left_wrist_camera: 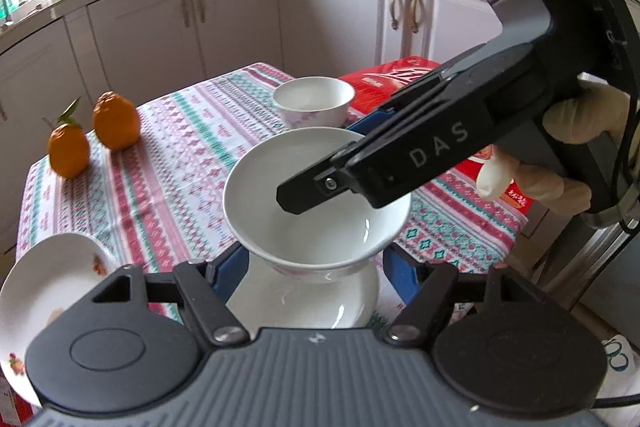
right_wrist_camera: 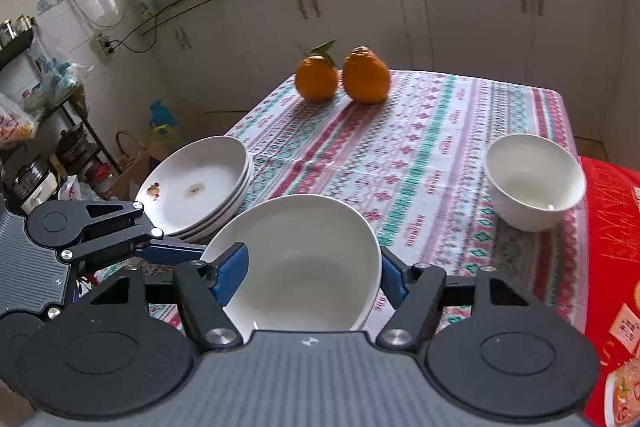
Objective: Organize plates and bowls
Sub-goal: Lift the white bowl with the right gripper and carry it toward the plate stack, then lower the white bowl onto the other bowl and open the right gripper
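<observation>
Bowls: a big round white bowl [left_wrist_camera: 316,195] sits on another white bowl [left_wrist_camera: 308,301] near the patterned tablecloth's [right_wrist_camera: 400,155] edge. The right gripper [right_wrist_camera: 310,275] pinches its rim. The left gripper [left_wrist_camera: 316,269] is spread wide around both. Stacked white plates [right_wrist_camera: 200,187] lie left, a small white bowl [right_wrist_camera: 534,183] right.

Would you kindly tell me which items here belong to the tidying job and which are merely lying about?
Job:
large bowl between both hand-held grippers
bowl beneath it
small bowl
stacked plates

Lying about:
two oranges
red package
patterned tablecloth
</observation>
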Motion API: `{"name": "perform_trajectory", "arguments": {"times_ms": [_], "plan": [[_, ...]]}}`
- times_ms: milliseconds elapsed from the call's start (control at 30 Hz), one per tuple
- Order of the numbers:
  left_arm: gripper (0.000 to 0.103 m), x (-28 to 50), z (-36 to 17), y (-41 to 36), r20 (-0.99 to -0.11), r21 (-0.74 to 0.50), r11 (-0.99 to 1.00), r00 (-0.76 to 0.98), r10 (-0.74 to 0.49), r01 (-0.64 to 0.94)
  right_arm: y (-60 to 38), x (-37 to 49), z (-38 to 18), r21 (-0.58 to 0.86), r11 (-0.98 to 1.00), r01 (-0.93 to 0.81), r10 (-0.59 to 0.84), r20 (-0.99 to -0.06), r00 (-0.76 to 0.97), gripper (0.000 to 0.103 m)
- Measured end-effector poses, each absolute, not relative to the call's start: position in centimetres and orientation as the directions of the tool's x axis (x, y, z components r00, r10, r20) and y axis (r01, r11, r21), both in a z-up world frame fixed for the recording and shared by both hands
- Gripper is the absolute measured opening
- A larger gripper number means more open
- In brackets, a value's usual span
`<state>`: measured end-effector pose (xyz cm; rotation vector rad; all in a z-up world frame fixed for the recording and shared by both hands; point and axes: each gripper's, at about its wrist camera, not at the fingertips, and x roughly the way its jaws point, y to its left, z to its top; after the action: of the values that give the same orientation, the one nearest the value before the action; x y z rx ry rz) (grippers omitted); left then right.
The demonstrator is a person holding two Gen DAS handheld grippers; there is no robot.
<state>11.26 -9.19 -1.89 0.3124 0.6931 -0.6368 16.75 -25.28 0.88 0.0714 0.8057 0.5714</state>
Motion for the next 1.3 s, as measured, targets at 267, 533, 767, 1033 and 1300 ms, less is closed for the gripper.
{"name": "perform_trajectory", "arguments": {"times_ms": [267,533,767,1033,1300], "plan": [[0.073,11.1,-2.7,-7.1,-0.696,0.046,0.781,0.581,-0.421,0.622,-22.9,16.8,-0.1,0.282,0.832,-0.478,0.524,-0.683,0.509,0.074],[0.074,11.1,-3.3,-6.6,-0.706,0.028,0.779,0.564,-0.429,0.627,-22.2,17.0,-0.9,0.284,0.838,-0.467,0.512,-0.705,0.490,0.074],[0.074,11.1,-3.8,-6.7,-0.714,0.019,0.774,0.551,-0.432,0.633,-22.2,16.8,-1.4,0.276,0.845,-0.458,0.498,-0.717,0.488,0.074],[0.076,11.3,-4.6,-6.8,-0.732,0.017,0.774,0.535,-0.421,0.633,-22.0,16.6,-1.9,0.263,0.843,-0.469,0.494,-0.725,0.481,0.074],[0.078,11.3,-4.8,-6.8,-0.738,0.026,0.773,0.533,-0.413,0.634,-21.8,16.5,-2.1,0.264,0.834,-0.484,0.504,-0.722,0.474,0.083]]}}
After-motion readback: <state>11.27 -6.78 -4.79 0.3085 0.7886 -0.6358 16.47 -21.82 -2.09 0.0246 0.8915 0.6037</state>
